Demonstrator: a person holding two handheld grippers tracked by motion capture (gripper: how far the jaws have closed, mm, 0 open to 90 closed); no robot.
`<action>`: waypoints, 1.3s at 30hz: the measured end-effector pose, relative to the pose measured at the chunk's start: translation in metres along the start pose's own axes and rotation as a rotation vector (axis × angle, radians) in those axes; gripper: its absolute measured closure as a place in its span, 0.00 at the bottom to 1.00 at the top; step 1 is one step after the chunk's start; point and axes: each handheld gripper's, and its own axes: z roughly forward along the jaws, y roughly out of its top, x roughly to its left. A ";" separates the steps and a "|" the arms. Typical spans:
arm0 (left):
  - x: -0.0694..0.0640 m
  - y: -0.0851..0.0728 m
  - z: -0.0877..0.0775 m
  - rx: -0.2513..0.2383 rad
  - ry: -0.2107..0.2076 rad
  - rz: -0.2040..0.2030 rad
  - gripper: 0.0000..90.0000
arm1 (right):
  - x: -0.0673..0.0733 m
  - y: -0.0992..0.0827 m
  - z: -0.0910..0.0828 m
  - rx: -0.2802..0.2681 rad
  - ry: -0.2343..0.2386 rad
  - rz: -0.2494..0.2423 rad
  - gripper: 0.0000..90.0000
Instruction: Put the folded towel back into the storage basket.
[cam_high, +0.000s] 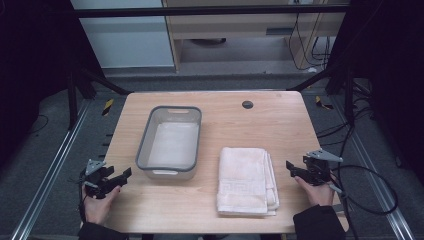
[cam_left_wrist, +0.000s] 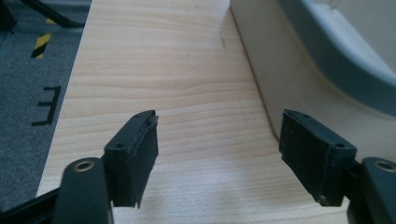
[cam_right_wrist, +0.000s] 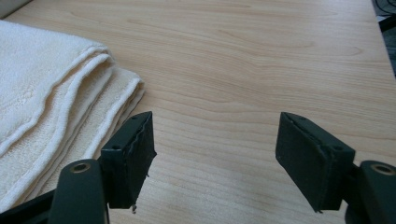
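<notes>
- The towel (cam_high: 247, 181) lies folded flat on the worktop (cam_high: 280, 120), near your edge and right of centre, just beside the bin (cam_high: 171, 143) but apart from it.
- It probably sits there so either gripper can reach it and lift it across to the bin.
- It is pale cream with a pinkish cast, folded into a long rectangle; stacked layers with piped hems show along its right side (cam_right_wrist: 70, 93), and a woven key pattern crosses the near end.
- Your right gripper (cam_high: 299, 169) rests just right of the towel, fingers (cam_right_wrist: 128, 156) spread and holding nothing.
- Your left gripper (cam_high: 119, 179) waits at the bin's near left corner, fingers (cam_left_wrist: 133, 156) spread wide, nothing between them.
- The bin, grey-rimmed with pale walls, stands upright, apparently ready to receive.
</notes>
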 end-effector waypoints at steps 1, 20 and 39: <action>-0.002 0.000 -0.002 -0.006 0.000 0.004 0.33 | 0.000 0.000 -0.001 0.000 -0.001 0.000 0.32; -0.019 0.011 -0.024 -0.095 -0.056 -0.019 0.39 | 0.009 0.012 -0.015 -0.050 0.056 -0.029 0.40; -0.040 0.026 -0.028 -0.128 -0.087 0.021 0.39 | 0.012 0.029 -0.014 -0.089 0.102 -0.039 0.40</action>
